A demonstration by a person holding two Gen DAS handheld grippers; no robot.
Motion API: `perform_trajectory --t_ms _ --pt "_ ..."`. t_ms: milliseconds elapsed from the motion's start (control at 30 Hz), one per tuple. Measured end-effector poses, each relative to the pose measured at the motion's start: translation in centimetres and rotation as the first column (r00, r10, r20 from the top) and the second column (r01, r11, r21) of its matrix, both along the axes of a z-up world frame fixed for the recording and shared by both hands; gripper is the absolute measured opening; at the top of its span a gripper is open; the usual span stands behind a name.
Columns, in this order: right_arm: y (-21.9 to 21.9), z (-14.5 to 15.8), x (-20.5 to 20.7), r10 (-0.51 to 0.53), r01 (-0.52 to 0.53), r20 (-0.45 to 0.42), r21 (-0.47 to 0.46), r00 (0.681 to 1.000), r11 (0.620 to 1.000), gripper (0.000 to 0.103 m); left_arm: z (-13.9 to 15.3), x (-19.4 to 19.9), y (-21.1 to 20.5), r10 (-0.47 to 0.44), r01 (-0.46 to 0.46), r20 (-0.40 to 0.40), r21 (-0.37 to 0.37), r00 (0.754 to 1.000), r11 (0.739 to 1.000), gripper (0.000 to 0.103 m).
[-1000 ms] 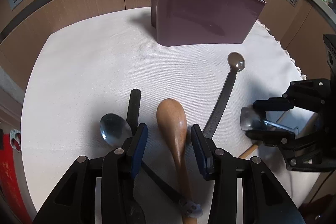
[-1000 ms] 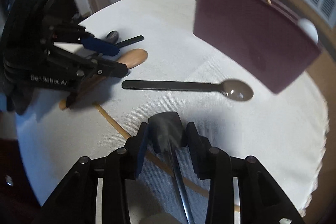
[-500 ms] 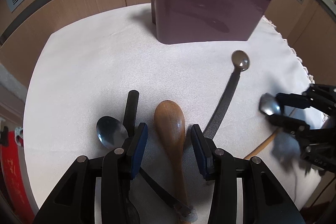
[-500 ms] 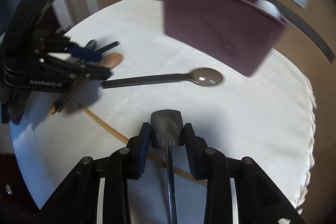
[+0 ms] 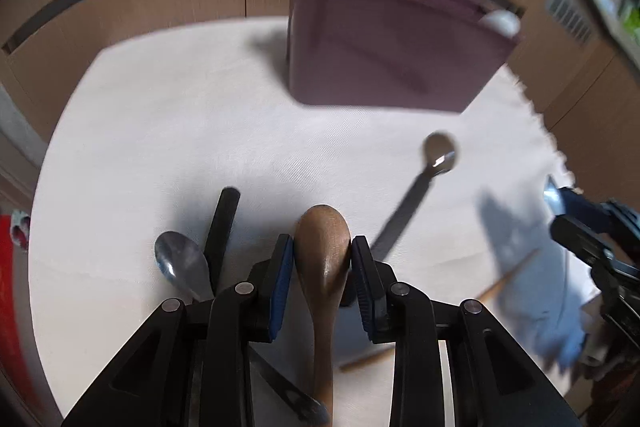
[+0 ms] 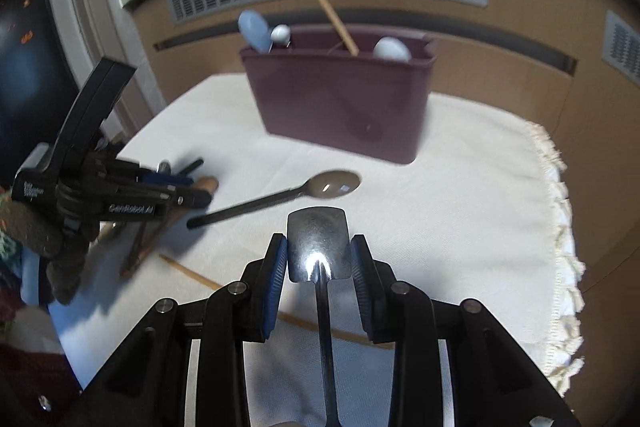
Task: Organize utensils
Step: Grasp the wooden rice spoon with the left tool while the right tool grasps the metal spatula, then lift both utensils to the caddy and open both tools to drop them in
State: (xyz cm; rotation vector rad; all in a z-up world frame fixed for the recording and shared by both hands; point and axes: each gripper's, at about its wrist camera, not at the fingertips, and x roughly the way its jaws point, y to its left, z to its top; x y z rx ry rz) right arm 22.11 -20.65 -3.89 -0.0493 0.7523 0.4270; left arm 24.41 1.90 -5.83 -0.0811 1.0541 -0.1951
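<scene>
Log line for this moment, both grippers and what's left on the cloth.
left gripper: closing on wooden spoon | right gripper: holds square metal scoop | cloth: black-handled spoon

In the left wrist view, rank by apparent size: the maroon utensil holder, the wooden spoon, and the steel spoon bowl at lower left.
1. maroon utensil holder, largest, though farthest away.
2. wooden spoon, enlarged by nearness; the left gripper is closing on it.
3. steel spoon bowl, smallest.
</scene>
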Motion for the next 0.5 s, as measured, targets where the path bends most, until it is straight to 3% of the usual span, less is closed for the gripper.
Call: perform_trajectory --t_ms 200,500 --pt "-1.3 1.6 -0.9 -0.027 0.026 0.058 0.015 0.998 1.0 0.029 4.5 -2.9 -0.3 -0.011 0.015 0.174 -0.024 0.985 1.0 0.031" --pt "-1.5 2.5 -1.2 -0.057 0.052 0.082 0.063 0.995 0.997 0.029 7.2 -3.7 -0.9 -0.038 0.044 0.255 -0.016 0.966 0.999 0.031"
